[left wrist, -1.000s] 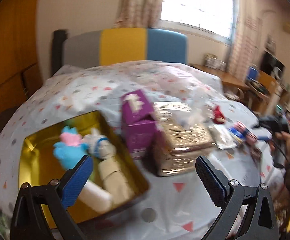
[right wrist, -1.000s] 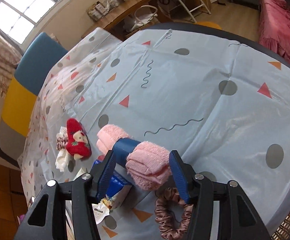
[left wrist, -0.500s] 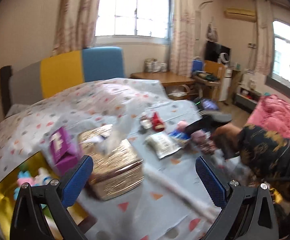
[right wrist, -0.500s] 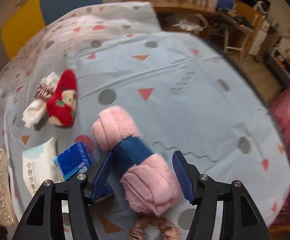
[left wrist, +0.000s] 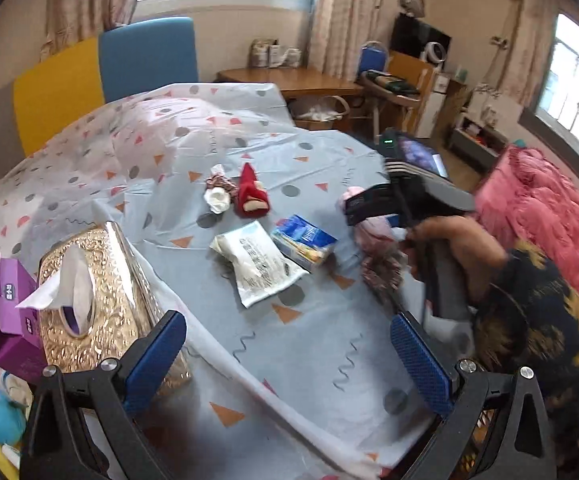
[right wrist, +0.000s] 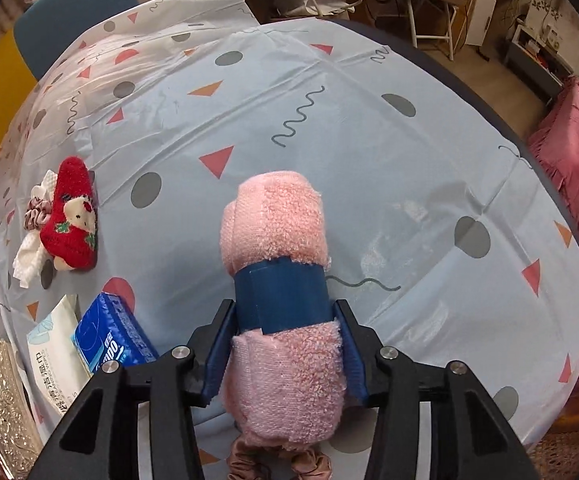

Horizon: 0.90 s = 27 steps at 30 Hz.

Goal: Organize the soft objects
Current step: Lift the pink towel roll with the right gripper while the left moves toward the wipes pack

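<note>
Right gripper (right wrist: 285,344) clamped on rolled pink towel (right wrist: 277,220) with blue band (right wrist: 283,298), above pink scrunchie (right wrist: 249,462) near table's right edge. Left gripper (left wrist: 289,354) spread wide, holding nothing. Only in left view: gold tissue box (left wrist: 101,292), purple carton (left wrist: 5,320).

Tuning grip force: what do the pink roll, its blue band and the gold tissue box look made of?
Pink roll: looks like terry cloth, with a looped, fuzzy, matte nap; the right gripper is shut on it.
Blue band: smooth, matte and stiff-looking, perhaps card or plastic; cannot tell which.
Gold tissue box: shiny embossed surface, metal or metallised plastic; a soft white tissue sticks out.
</note>
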Available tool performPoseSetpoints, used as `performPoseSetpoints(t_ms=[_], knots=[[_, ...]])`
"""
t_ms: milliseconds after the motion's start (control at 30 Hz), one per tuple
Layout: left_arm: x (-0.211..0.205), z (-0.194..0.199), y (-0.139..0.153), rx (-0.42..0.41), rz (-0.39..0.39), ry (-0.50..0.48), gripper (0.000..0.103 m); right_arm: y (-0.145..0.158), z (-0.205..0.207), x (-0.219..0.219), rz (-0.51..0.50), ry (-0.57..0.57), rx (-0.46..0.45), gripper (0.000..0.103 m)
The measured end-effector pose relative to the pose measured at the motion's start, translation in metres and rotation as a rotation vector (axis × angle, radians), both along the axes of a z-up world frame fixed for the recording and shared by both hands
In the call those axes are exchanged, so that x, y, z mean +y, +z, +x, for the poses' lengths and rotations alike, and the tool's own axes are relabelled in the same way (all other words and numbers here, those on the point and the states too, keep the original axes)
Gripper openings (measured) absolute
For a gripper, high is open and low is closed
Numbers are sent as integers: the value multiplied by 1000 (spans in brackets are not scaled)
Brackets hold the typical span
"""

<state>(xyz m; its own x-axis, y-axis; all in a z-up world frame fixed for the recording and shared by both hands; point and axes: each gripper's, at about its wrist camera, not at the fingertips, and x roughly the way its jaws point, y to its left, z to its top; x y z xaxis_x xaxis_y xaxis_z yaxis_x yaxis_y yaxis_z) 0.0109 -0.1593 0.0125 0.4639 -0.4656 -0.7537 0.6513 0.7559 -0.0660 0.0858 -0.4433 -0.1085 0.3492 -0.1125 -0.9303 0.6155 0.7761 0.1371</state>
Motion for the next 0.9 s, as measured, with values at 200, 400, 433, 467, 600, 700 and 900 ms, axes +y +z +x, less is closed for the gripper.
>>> performPoseSetpoints(t_ms=[200, 400, 433, 467, 600, 700, 900], knots=[[-34, 49, -27, 1, 125, 85, 103, 12, -7, -8, 69, -51, -75, 60], [-51, 106, -65, 204, 121, 197, 82, 18, -10, -15, 92, -76, -128, 63], [-53, 111, -71, 215, 118, 212, 81, 16, -5, -15, 100, -73, -129, 64], [-56, 114, -75, 218, 117, 221, 80, 15, -4, -14, 113, -69, -128, 64], [-74, 125, -86, 216, 136, 220, 80, 14, -1, -12, 116, -65, -133, 64], [-85, 134, -94, 186, 185, 224, 81, 19, -2, -12, 91, -75, -153, 64], [-83, 153, -121, 200, 221, 255, 81, 28, -8, -15, 52, -98, -194, 65]])
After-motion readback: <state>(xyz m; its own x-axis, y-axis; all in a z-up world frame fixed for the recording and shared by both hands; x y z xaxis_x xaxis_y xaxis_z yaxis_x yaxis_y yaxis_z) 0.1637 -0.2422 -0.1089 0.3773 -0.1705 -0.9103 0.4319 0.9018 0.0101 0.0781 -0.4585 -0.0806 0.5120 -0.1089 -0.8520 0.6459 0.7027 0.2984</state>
